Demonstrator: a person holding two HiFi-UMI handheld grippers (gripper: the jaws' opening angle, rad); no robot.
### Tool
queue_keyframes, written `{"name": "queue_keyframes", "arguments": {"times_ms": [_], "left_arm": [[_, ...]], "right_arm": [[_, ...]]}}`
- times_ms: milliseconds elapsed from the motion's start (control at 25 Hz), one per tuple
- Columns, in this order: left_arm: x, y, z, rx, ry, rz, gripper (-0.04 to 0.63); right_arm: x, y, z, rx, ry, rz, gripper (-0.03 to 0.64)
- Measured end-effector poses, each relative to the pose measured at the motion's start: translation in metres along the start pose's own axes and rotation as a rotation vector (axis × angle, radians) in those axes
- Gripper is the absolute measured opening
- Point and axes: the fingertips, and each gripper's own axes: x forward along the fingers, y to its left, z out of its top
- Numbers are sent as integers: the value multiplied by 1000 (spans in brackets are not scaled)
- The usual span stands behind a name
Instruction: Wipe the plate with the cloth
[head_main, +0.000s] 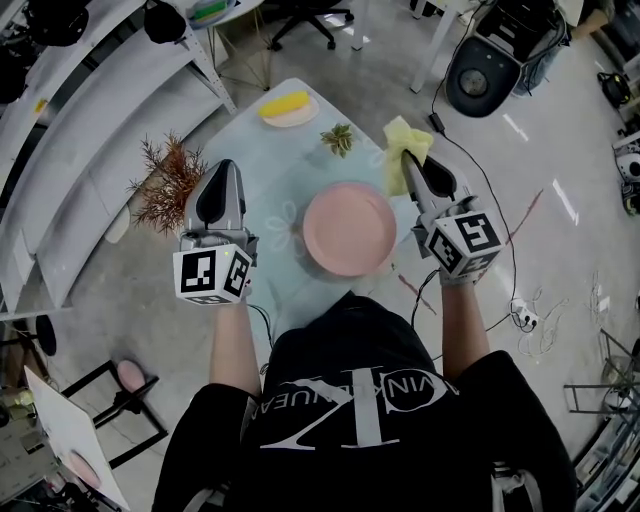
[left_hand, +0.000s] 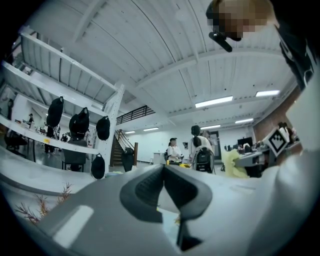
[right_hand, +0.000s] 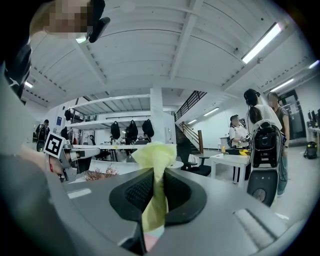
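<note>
Head view: right tool (head_main: 408, 160), pinching the yellow cloth (head_main: 396, 172), hangs just right of the pink plate (head_main: 350, 228); left tool (head_main: 227, 165) is pressed together, empty.

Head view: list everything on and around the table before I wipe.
table: one, pale blue-green, centre
plate: one, pink, table's near side, between the tools
cloth: one, yellow, right of the plate, pinched in the right tool
small dish: one, pale pink, table's far end, yellow item on it
green sprig: one, beyond the plate
dried plant: one, reddish-brown, left of the table
left tool: shut, empty
right tool: shut on cloth
</note>
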Motion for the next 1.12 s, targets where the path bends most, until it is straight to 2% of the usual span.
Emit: {"name": "queue_keyframes", "arguments": {"times_ms": [240,1120], "left_arm": [[0,10,-2,-1,-1,14,0],[8,3,-9,10,14,2,0]], "right_arm": [[7,5,-2,-5,0,11,43],[2,-4,-14,18,18,-7,41]]}}
